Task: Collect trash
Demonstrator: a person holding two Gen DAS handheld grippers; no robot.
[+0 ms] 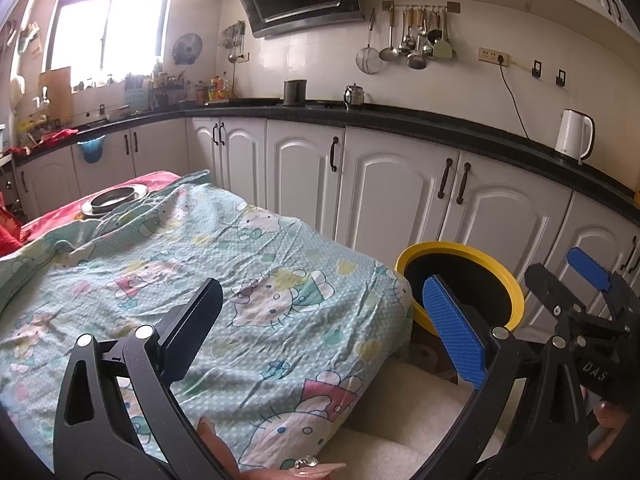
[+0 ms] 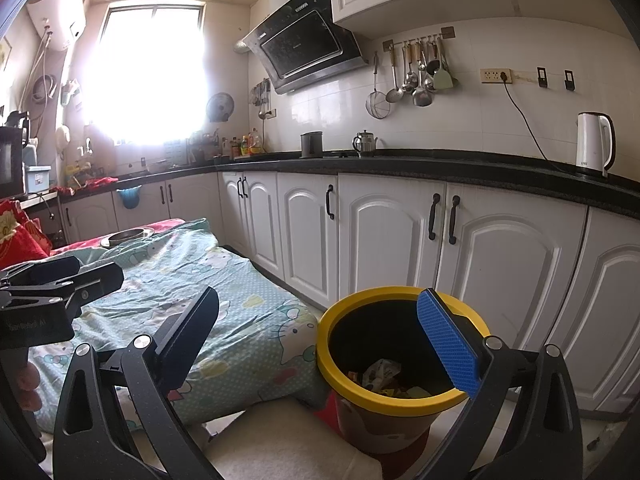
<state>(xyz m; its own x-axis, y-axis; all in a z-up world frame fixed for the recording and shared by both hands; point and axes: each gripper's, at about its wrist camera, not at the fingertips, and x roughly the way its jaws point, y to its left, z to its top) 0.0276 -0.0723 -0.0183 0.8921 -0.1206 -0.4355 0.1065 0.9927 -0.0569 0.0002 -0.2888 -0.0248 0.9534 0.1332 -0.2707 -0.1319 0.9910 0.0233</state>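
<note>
Nearly finished, by the look: wrappers (image 2: 382, 376) lying in the yellow-rimmed bin (image 2: 340, 376), cartoon sheet (image 1: 208, 264) bare. Left gripper (image 1: 320, 328) and right gripper (image 2: 320, 344) spread wide, empty.

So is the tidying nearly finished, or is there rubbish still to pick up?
It looks nearly finished. Wrappers already lie in the yellow-rimmed bin. Nothing is in hand: the left gripper and right gripper are both open and empty. No loose rubbish shows on the cloth; only a metal dish sits at its far end. Anything outside these views can't be judged.
</note>
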